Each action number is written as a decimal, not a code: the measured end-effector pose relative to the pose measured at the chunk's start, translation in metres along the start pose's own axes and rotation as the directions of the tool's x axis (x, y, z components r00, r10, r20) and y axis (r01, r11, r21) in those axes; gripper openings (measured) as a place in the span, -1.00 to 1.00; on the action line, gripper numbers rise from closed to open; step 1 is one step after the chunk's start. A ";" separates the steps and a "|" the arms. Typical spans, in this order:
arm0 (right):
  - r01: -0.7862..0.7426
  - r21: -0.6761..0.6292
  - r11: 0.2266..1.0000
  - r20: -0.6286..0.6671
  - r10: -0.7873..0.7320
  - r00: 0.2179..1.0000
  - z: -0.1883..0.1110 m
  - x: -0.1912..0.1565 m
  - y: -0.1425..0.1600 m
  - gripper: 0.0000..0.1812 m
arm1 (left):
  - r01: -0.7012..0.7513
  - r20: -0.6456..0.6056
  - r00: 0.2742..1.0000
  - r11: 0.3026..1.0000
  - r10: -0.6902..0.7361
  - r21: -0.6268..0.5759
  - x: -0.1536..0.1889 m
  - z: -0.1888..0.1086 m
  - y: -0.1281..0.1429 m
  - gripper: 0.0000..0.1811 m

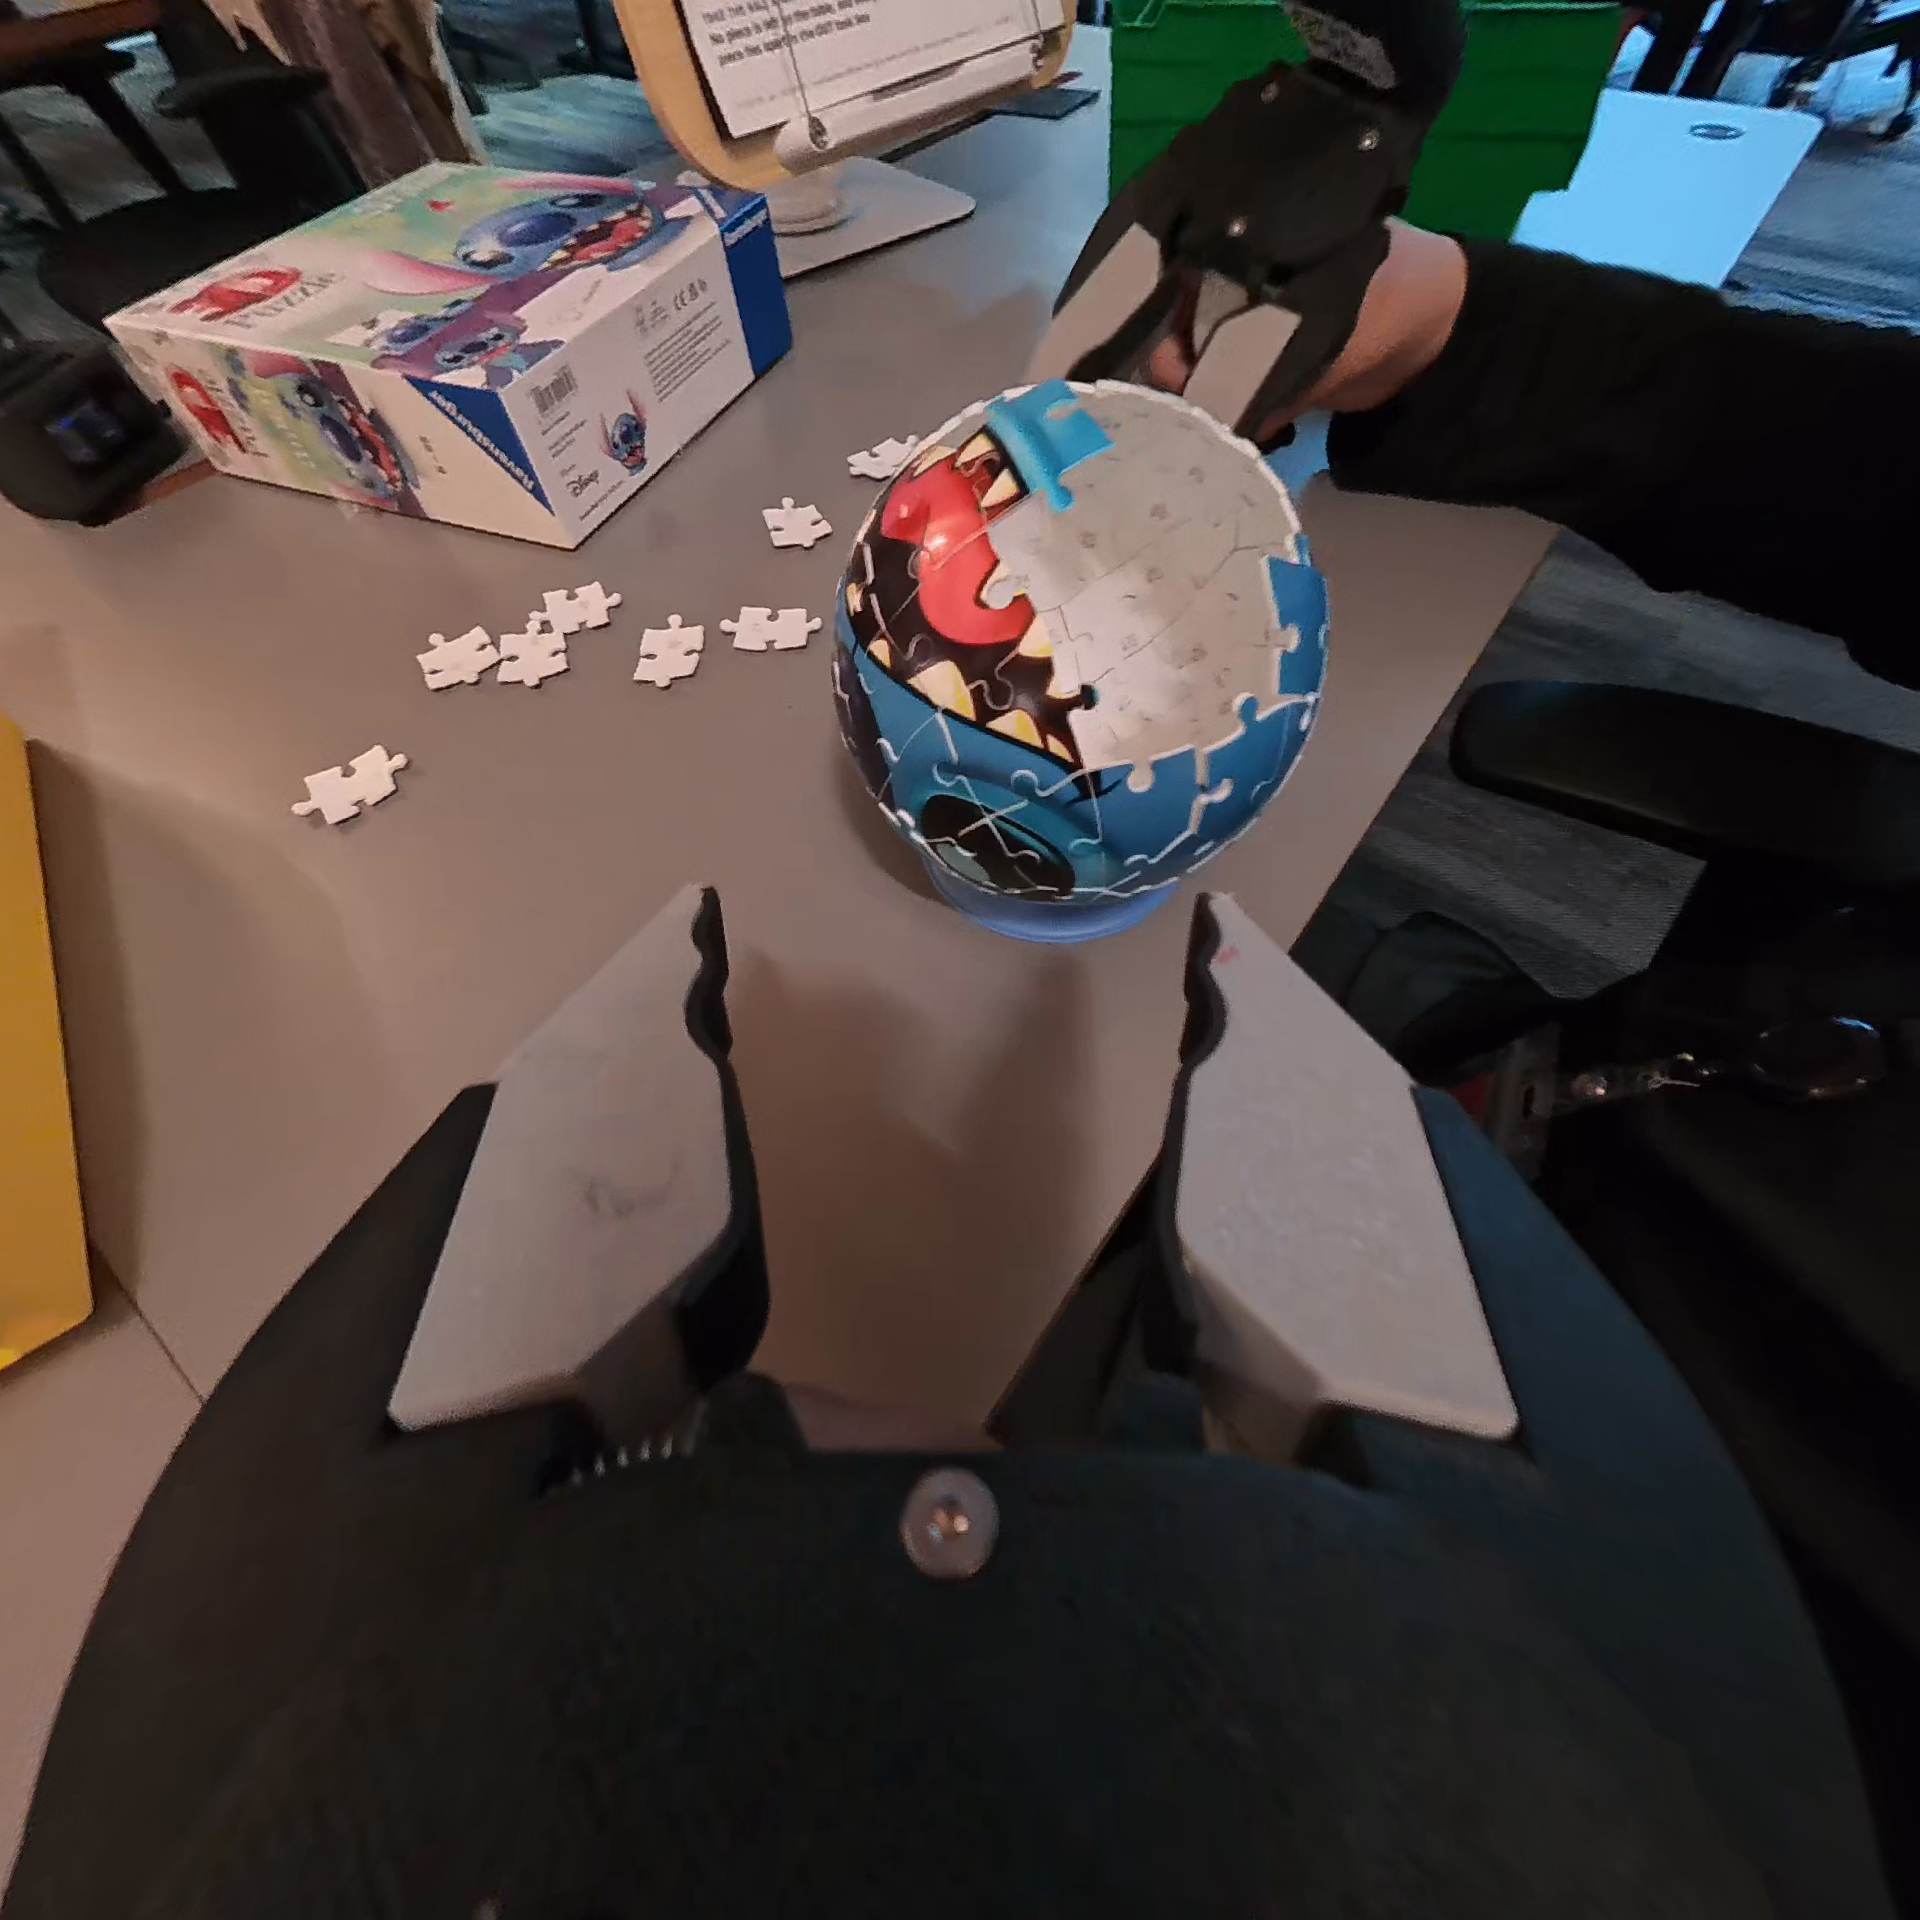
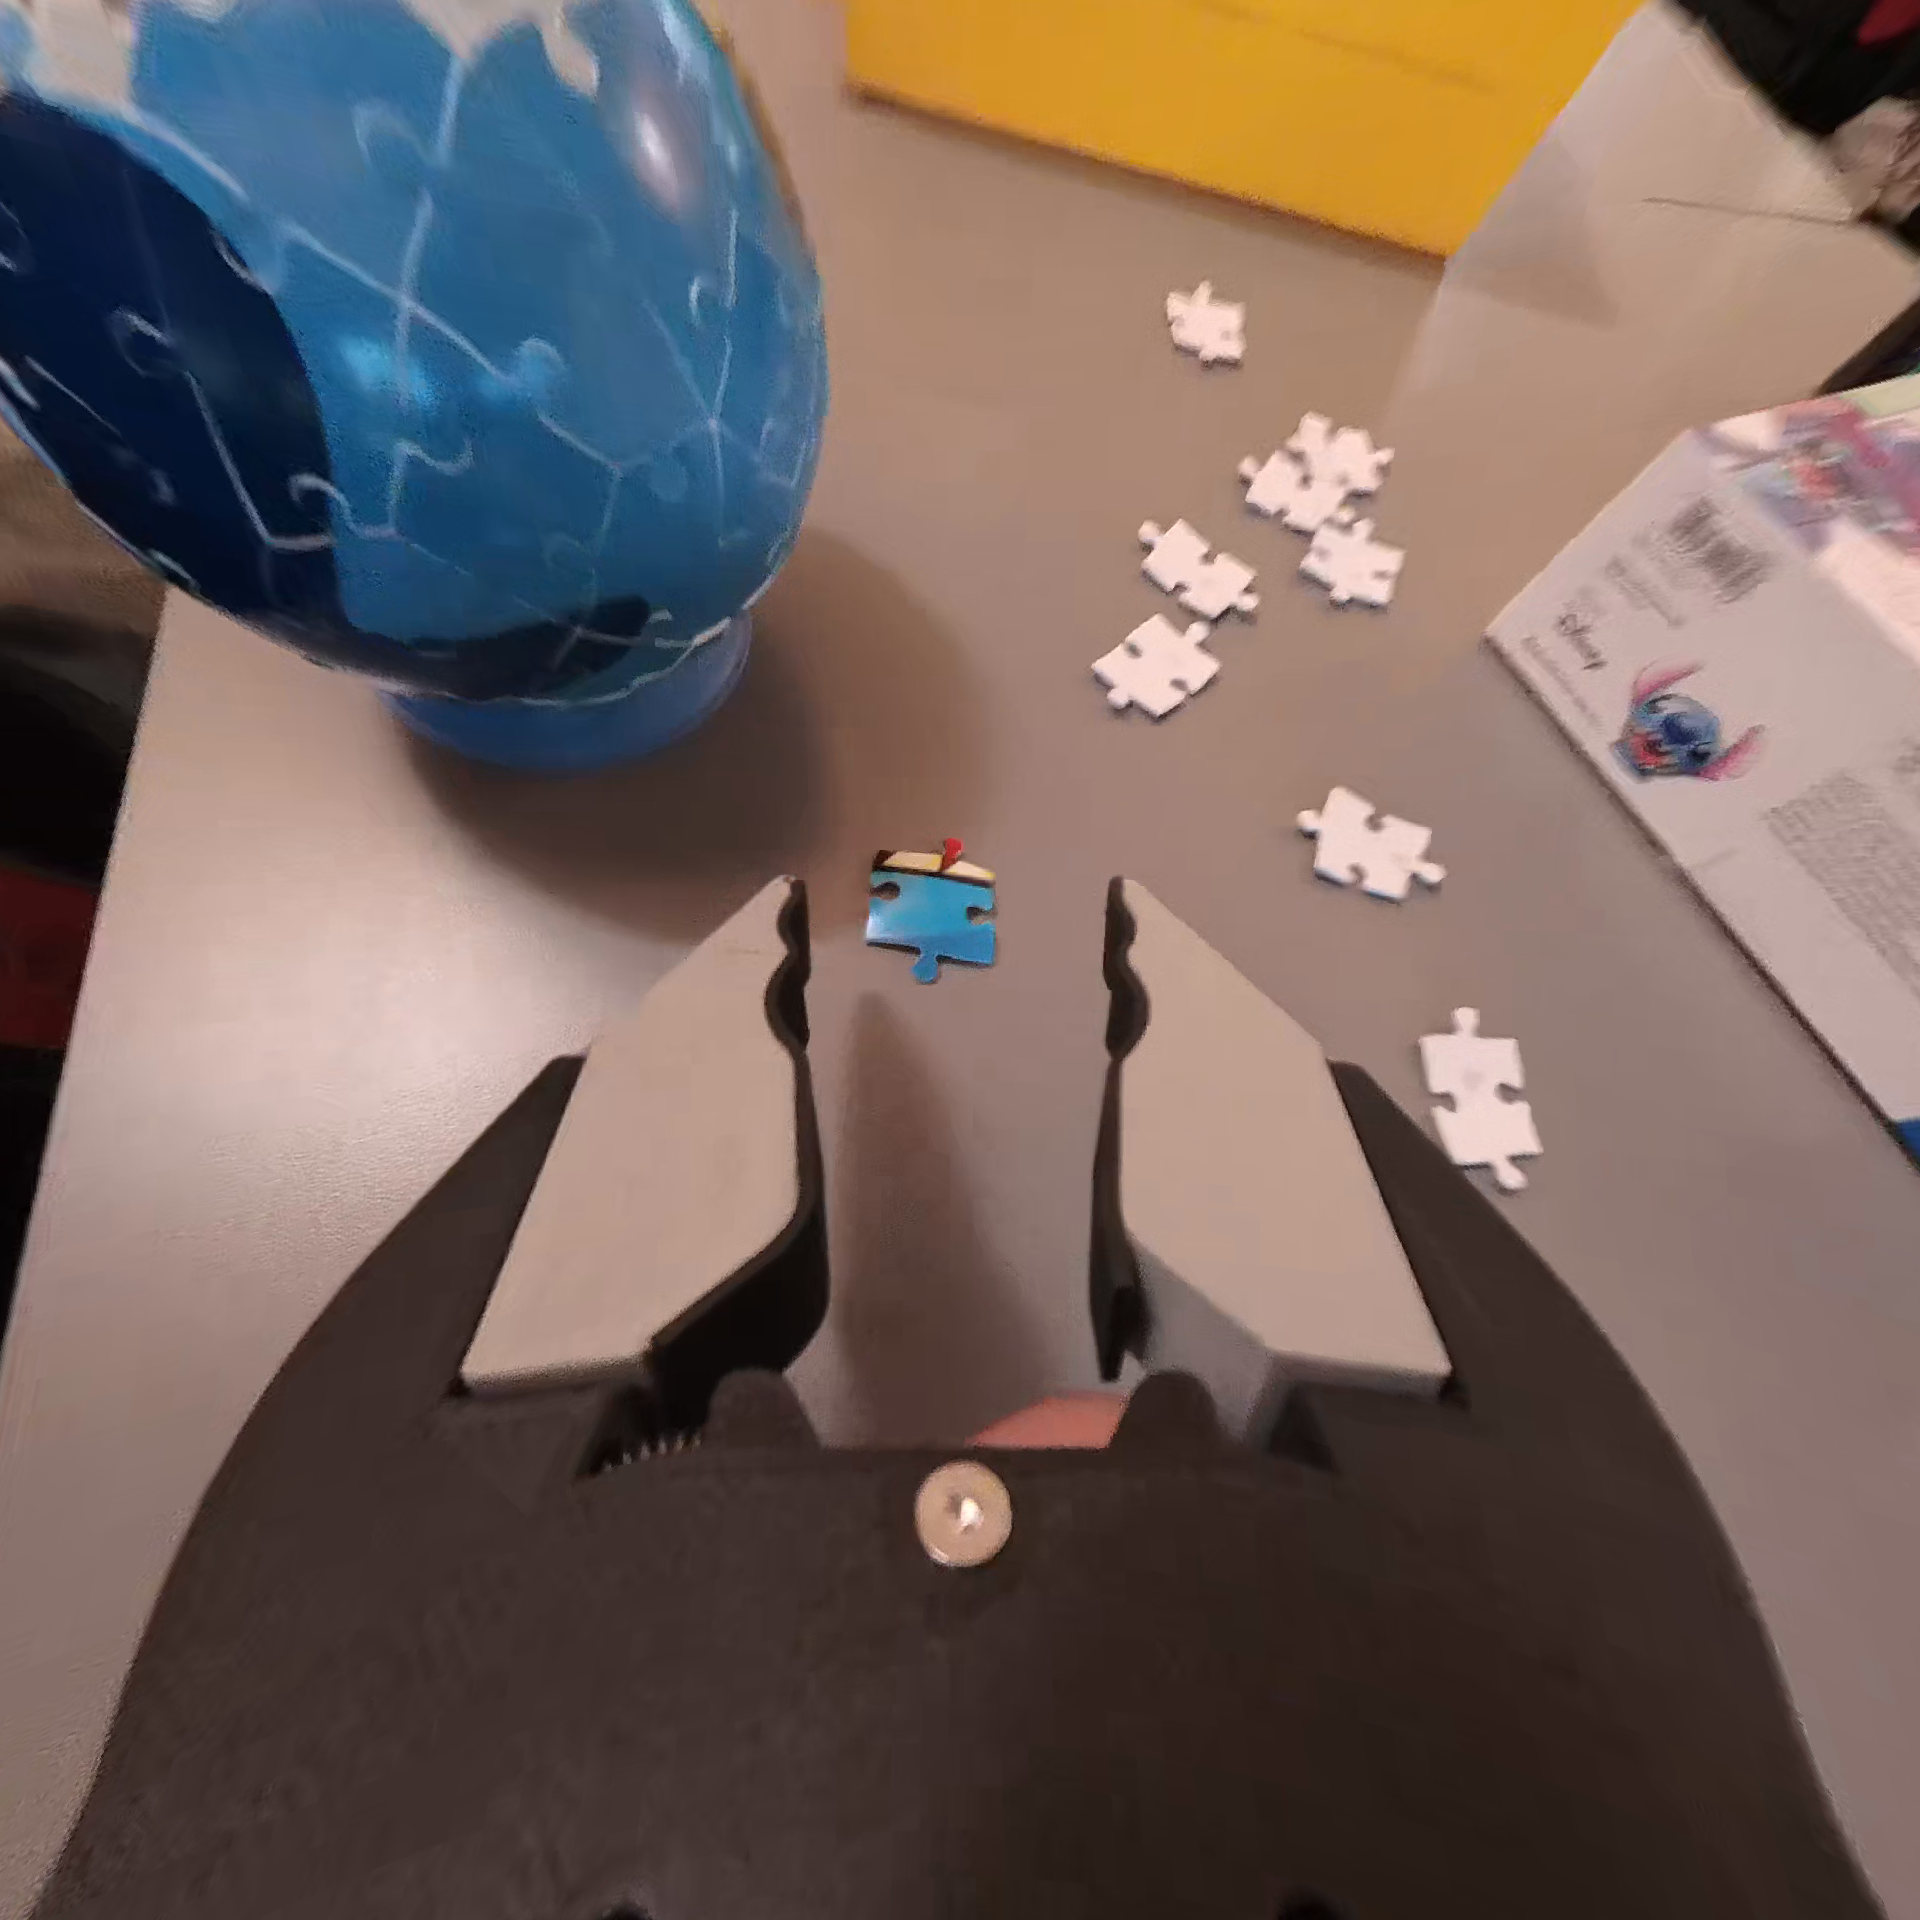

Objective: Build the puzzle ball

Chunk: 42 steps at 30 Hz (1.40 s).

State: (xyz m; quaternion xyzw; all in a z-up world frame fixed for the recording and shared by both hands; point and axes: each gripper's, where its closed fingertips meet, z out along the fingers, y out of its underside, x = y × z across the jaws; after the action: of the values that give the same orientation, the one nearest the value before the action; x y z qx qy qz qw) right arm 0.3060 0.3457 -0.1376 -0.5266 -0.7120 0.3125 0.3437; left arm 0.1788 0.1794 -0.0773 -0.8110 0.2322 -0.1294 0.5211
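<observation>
One puzzle ball [image 1: 1081, 655] (partly built) is seated on its blue stand [image 1: 1049, 914] on the surface [image 1: 582, 935]. Beside it, eight white pieces [image 1: 665, 649] and one coloured piece [image 2: 932, 914] are scattered. Both the left gripper [image 1: 956, 935] and the right gripper [image 2: 951, 914] are held with fingers spread, empty.

The grey counter [image 1: 520, 987] carries the puzzle ball [image 1: 1081, 665], seated on a blue ring stand [image 1: 1049, 914] near the counter's edge. A printed box [image 1: 457, 353] lies flat well apart from it. Between box and ball, white pieces [image 1: 540, 639] lie scattered face-down, two of them overlapping. One blue piece [image 2: 932, 914] lies face-up near the ball. Behind the box stands a flat grey base [image 1: 883, 208] holding a framed sheet.
</observation>
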 end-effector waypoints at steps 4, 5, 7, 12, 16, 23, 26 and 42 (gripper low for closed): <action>0.007 -0.135 0.991 0.009 -0.006 1.000 0.024 -0.003 0.018 -0.35 | 0.001 0.017 1.000 0.999 -0.001 -0.037 0.003 0.002 0.002 -0.04; -0.005 -0.122 0.992 0.034 0.009 0.999 0.026 -0.007 0.015 -0.41 | -0.007 0.019 1.000 0.999 0.008 -0.042 0.003 0.002 0.001 -0.05; -0.019 -0.125 0.992 0.092 0.031 0.995 0.027 -0.014 0.016 -0.67 | -0.016 0.030 0.999 0.999 0.017 -0.047 0.002 0.004 -0.001 -0.06; -0.024 -0.111 0.994 0.060 0.031 0.998 0.022 -0.010 0.018 -0.72 | -0.068 0.039 0.997 0.997 0.069 -0.034 0.008 0.007 -0.018 -0.10; -0.069 -0.001 0.998 0.067 0.069 0.995 0.004 -0.009 0.000 -0.72 | -0.179 0.053 0.982 0.984 0.179 0.000 0.015 0.005 -0.045 -0.15; -0.089 0.229 0.969 0.162 0.053 0.985 -0.048 -0.014 -0.090 -0.72 | -0.449 0.104 0.889 0.893 0.445 0.013 0.010 0.004 -0.103 -0.29; -0.107 0.248 0.963 0.254 0.042 0.966 -0.054 -0.017 -0.134 -0.73 | -0.535 0.098 0.842 0.844 0.531 0.028 0.003 0.021 -0.122 -0.37; -0.105 0.043 0.994 0.439 0.075 0.895 0.013 -0.014 -0.174 -0.73 | -0.870 0.161 0.490 0.470 0.857 0.147 -0.024 0.085 -0.122 -0.78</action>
State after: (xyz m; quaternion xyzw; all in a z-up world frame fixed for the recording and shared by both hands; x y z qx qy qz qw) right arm 0.2056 0.2872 -0.0065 -0.4640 -0.7352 0.4612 0.1775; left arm 0.2259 0.3008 -0.0021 -0.5274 0.5773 0.1539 0.6041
